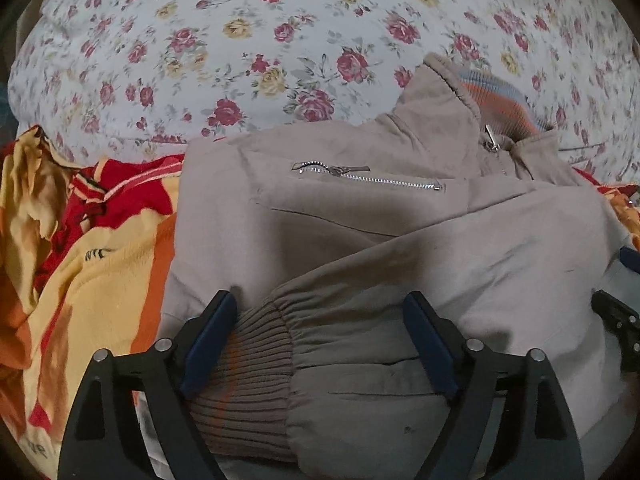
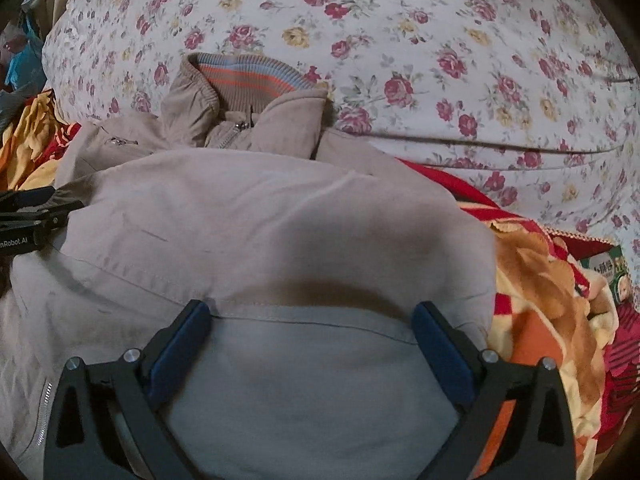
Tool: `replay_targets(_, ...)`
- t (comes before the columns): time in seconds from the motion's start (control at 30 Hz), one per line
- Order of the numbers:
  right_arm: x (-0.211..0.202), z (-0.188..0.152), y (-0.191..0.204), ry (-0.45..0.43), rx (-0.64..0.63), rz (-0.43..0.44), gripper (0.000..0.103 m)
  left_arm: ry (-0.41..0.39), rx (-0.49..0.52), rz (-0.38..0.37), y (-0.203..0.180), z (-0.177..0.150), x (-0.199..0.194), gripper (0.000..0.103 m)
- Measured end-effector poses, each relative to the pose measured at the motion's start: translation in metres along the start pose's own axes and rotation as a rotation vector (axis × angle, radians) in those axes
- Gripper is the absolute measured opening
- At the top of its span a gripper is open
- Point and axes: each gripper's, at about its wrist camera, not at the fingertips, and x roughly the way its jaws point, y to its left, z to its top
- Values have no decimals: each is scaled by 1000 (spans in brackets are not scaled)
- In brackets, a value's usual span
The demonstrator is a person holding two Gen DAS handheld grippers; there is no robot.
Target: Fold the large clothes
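Note:
A beige zip jacket (image 1: 360,216) lies on the bed with its striped collar (image 1: 496,96) at the far end and a sleeve folded across the body. My left gripper (image 1: 320,320) is open, its fingers either side of the sleeve's ribbed cuff (image 1: 252,360). In the right wrist view the jacket (image 2: 260,220) fills the middle, collar (image 2: 256,76) at the far end. My right gripper (image 2: 312,320) is open over the jacket's lighter lower part, holding nothing. The left gripper's tip (image 2: 36,212) shows at the left edge.
A white floral quilt (image 1: 280,40) covers the bed beyond the jacket. A red, orange and yellow blanket (image 1: 80,248) lies bunched to the left, and also to the right in the right wrist view (image 2: 552,300). The right gripper's edge (image 1: 620,320) shows at far right.

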Motion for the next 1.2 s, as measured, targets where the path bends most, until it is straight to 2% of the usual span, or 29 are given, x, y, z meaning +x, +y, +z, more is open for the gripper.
replay_targets(0.3,5,3,2,18,-29,-19,102,4,13,12,1,2,3,86)
replay_targets(0.4,-17,5,-2,-49,24,-18,93,-20,-10,-16,6,1,-4,81)
replay_targets(0.53,-72,-5,-12,-167,127,51,93,-105,-65,-75,17,2,-40,77)
replay_targets(0.6,-85,-17,-11,-171,121,104,92,-157,-41,-102,12,-2,-62,77)
replay_targets(0.63,-86,-24,-10,-161,117,118,88,-172,-14,-114,7,-7,-68,77)
replay_targets(0.67,-84,-30,-10,-136,119,106,74,-171,25,-123,0,-12,-71,77)
replay_targets(0.7,-77,-36,-12,-94,124,100,65,-147,58,-121,-6,-14,-66,76)
replay_targets(0.73,-68,-40,-13,-49,131,102,48,-104,81,-113,-14,-18,-58,72)
replay_targets(0.77,-58,-46,-15,4,144,94,46,-48,96,-94,-19,-21,-44,69)
replay_targets(0.8,-47,-51,-18,38,163,95,46,-7,102,-72,-20,-24,-31,69)
replay_targets(0.83,-45,-54,-21,9,186,108,46,-21,108,-65,-21,-25,-29,70)
replay_targets(0.9,-43,-54,-23,3,207,115,48,-25,99,-69,-20,-22,-29,71)
replay_targets(0.93,-42,-54,-23,-1,214,122,51,-29,92,-77,-18,-23,-29,71)
replay_targets(1.03,-41,-51,-19,5,191,169,68,-42,85,-96,-16,-25,-33,71)
replay_targets(1.1,-50,-49,-19,-20,204,137,60,-59,70,-147,-4,-27,-47,69)
replay_targets(1.2,-101,-54,-22,-157,269,158,59,-93,14,-188,23,-37,-91,68)
